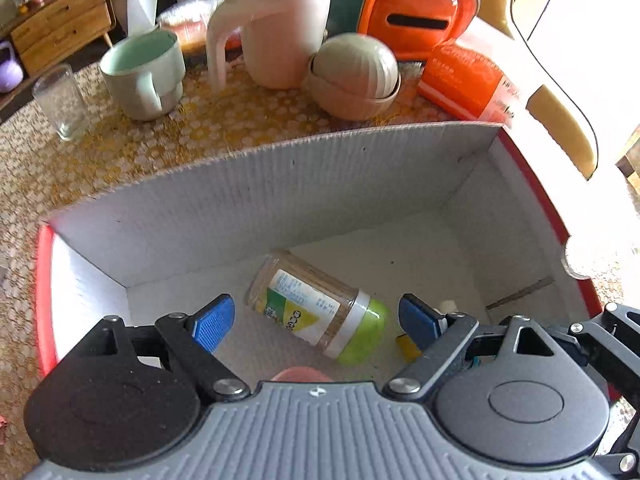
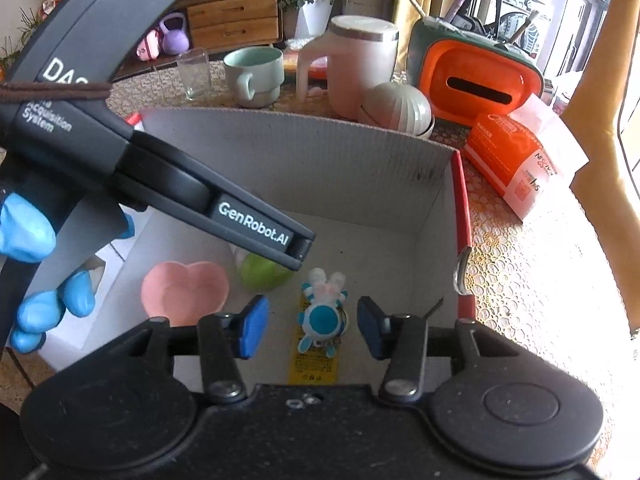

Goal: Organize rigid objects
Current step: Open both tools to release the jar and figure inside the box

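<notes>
A white cardboard box with red outer sides [image 1: 280, 184] [image 2: 304, 152] stands on the table. In it lies a toothpick jar with a green lid [image 1: 320, 308] on its side; its lid [image 2: 264, 276] shows in the right wrist view. My left gripper [image 1: 316, 320] is open above the jar, empty. The left gripper's body [image 2: 160, 184] reaches into the box in the right wrist view. My right gripper [image 2: 312, 328] is open and empty above a small blue and white toy [image 2: 322, 312] lying on a yellow packet [image 2: 314, 364]. A pink heart-shaped dish [image 2: 184, 292] lies in the box too.
Behind the box stand a glass [image 1: 60, 100], a pale green mug [image 1: 144, 72], a pink lidded mug [image 1: 280, 24], a round beige container [image 1: 354, 76], an orange tissue holder [image 1: 416, 16] and an orange packet [image 1: 464, 80].
</notes>
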`<state>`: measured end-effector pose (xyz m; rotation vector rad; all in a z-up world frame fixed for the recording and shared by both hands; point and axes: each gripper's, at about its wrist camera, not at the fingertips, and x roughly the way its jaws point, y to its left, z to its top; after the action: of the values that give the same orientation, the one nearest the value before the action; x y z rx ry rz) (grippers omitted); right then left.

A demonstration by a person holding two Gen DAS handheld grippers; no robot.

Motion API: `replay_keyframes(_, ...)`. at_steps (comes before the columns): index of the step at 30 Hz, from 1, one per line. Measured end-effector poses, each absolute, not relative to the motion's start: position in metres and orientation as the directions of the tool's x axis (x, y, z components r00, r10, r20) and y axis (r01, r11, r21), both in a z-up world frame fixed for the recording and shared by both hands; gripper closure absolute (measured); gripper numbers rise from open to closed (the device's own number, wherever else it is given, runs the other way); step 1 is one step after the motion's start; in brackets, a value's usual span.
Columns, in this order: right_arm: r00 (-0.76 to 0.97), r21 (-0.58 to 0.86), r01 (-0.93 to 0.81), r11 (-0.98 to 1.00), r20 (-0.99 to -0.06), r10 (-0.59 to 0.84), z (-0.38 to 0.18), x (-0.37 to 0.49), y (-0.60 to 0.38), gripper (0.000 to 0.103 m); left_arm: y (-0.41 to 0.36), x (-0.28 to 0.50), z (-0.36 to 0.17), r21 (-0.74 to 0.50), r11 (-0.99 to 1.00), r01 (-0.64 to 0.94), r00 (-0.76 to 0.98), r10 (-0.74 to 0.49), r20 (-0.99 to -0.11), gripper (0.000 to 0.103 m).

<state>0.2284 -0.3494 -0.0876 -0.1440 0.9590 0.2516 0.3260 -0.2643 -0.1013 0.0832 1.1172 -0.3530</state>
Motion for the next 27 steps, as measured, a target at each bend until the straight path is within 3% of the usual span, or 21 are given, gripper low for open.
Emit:
replay_keyframes(10, 0.588, 0.025, -0.281, 0.959, -0.785, 0.193, -0.061, 0.204, -0.343, 0.049, -0.244, 0.295, -0.063, -0.127, 0.935, 0.332, 0.449, -0.275, -0.850, 0.013)
replay_keyframes(13, 0.601, 0.033, -0.284, 0.958, -0.772, 0.205, -0.054, 0.196, -0.339, 0.039, -0.236, 0.283, -0.052, -0.128, 0.933, 0.336, 0.467, -0.283, -0.838, 0.013)
replay_keyframes(19, 0.623, 0.057, -0.293, 0.954, -0.746, 0.236, -0.039, 0.179, -0.333, 0.038, -0.220, 0.259, -0.033, -0.116, 0.929, 0.351, 0.502, -0.291, -0.815, 0.013)
replay_keyframes(23, 0.634, 0.074, -0.295, 0.953, -0.730, 0.253, -0.032, 0.170, -0.330, 0.026, -0.208, 0.241, -0.022, -0.114, 0.927, 0.357, 0.520, -0.298, -0.801, 0.013)
replay_keyframes(27, 0.644, 0.099, -0.291, 0.952, -0.716, 0.271, -0.025, 0.158, -0.326, 0.022, -0.192, 0.222, -0.009, -0.118, 0.919, 0.377, 0.536, -0.320, -0.781, 0.013)
